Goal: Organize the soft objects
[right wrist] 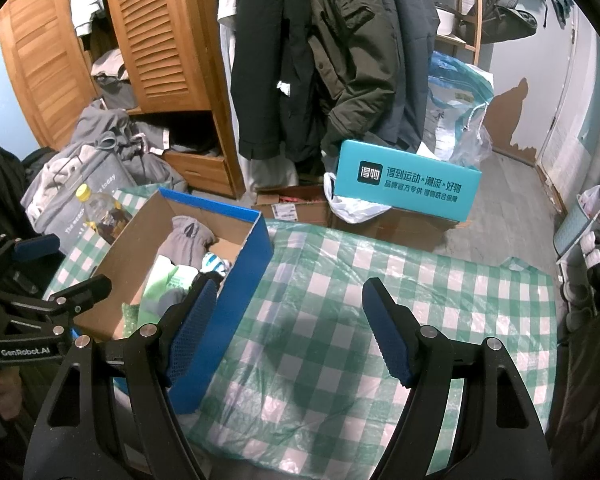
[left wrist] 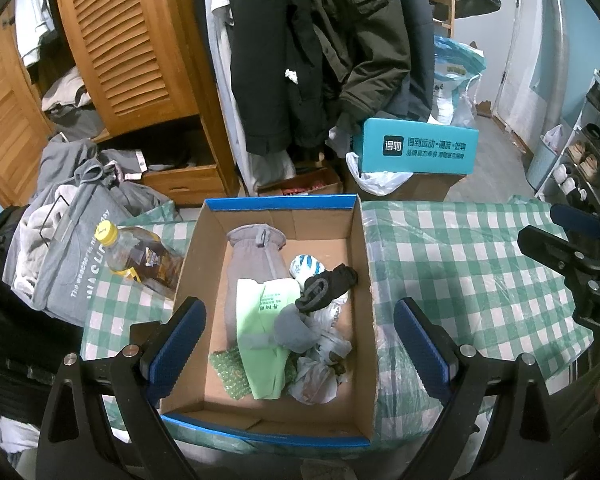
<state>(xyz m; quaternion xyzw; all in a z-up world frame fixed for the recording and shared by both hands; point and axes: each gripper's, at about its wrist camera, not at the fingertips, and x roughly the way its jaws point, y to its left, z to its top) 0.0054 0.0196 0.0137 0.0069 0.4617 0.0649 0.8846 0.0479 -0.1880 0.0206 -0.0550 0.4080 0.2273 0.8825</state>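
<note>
Surface: table under a green-and-white checked plastic cloth [right wrist: 380, 300], its right half bare.
Container: open cardboard box with blue outer walls [left wrist: 362, 280] on the left part of the table.
Contents, far end: long grey fabric glove [left wrist: 252, 260] lying lengthwise, cuff toward the far wall.
Contents, middle: pale green folded cloth with printed text [left wrist: 260, 344] over the glove's near end; small blue-and-white striped ball [left wrist: 306, 266] just right of the glove; black knitted glove [left wrist: 326, 284] touching the ball.
Contents, near end: grey sock [left wrist: 296, 326], crumpled white plastic bag [left wrist: 320, 372], green bubble wrap [left wrist: 230, 372].
Beside box, left: amber plastic bottle with yellow cap [left wrist: 140, 256], lying tilted against a grey printed hoodie [left wrist: 72, 264].
Left gripper [left wrist: 298, 348]: jaws spread wide, hovering over the box's near end, holding nothing.
Right gripper [right wrist: 286, 328]: jaws wide apart over bare cloth right of the box, empty.
Beyond table: teal printed carton [right wrist: 408, 184]; hanging dark coats [right wrist: 320, 60]; slatted wooden wardrobe [right wrist: 160, 40].
</note>
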